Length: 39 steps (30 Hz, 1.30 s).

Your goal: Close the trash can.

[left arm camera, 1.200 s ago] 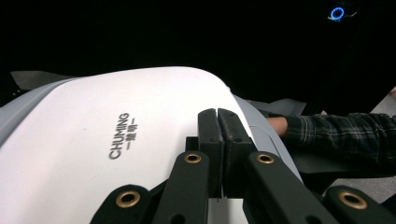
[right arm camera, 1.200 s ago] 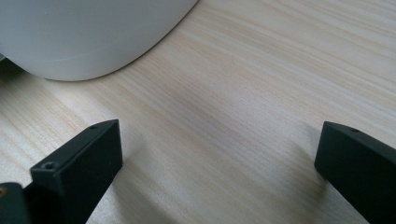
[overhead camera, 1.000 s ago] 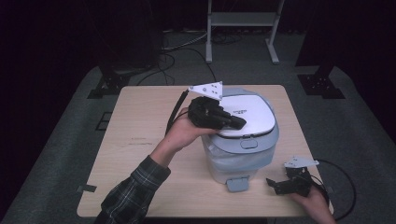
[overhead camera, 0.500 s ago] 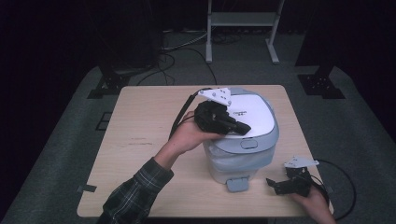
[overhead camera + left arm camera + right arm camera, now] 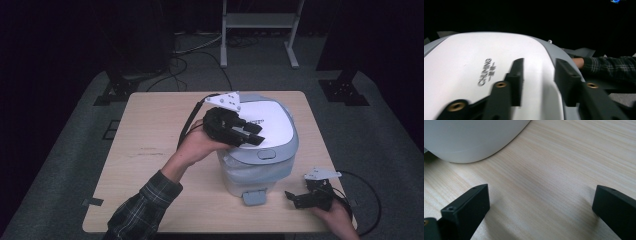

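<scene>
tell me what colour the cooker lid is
White on top with a grey rim: the cooker lid shows best in the high view.

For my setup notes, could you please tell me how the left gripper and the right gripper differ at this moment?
The left gripper hovers over the rice cooker lid, its jaws just opening, modestly apart; the right gripper sits low on the table, jaws wide. Both are black, hand-held, and grip nothing.
</scene>
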### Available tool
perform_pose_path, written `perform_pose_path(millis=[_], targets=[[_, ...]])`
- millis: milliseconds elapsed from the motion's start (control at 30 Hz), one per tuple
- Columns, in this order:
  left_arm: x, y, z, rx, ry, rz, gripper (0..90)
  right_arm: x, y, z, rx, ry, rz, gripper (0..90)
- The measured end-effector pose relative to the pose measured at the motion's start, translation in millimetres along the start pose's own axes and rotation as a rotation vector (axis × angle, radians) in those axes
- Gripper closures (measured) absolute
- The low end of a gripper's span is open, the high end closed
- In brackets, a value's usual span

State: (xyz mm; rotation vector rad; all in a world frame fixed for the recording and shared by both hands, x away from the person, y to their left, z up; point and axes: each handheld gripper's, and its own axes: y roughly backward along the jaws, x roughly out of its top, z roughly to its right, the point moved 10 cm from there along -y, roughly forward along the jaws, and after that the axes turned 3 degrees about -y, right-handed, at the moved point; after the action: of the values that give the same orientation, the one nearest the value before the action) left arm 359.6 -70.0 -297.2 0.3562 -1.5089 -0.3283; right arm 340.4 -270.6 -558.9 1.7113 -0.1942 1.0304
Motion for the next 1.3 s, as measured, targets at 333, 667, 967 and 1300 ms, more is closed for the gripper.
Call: perform_pose_path(millis=[333, 667, 967, 1300], targets=[[-7.4, 30.2, -5.3, 0.11, 0.016, 0.016, 18.2, -0.2, 0.2, -0.2, 0.0, 0.001, 0.0, 0.1], [-32.3, 64.5, -9.0, 0.239, 0.057, 0.031, 1.0, -0.2, 0.1, -0.1, -0.001, 0.0, 0.0, 0.1], [-66.4, 84.7, -10.2, 0.32, 0.084, 0.04, 0.0, -0.1, 0.1, -0.1, -0.002, -0.001, 0.0, 0.1], [-116.1, 93.2, -7.2, 0.396, 0.102, 0.019, 0.0, -0.1, 0.0, -0.1, -0.002, -0.001, 0.001, 0.1]])
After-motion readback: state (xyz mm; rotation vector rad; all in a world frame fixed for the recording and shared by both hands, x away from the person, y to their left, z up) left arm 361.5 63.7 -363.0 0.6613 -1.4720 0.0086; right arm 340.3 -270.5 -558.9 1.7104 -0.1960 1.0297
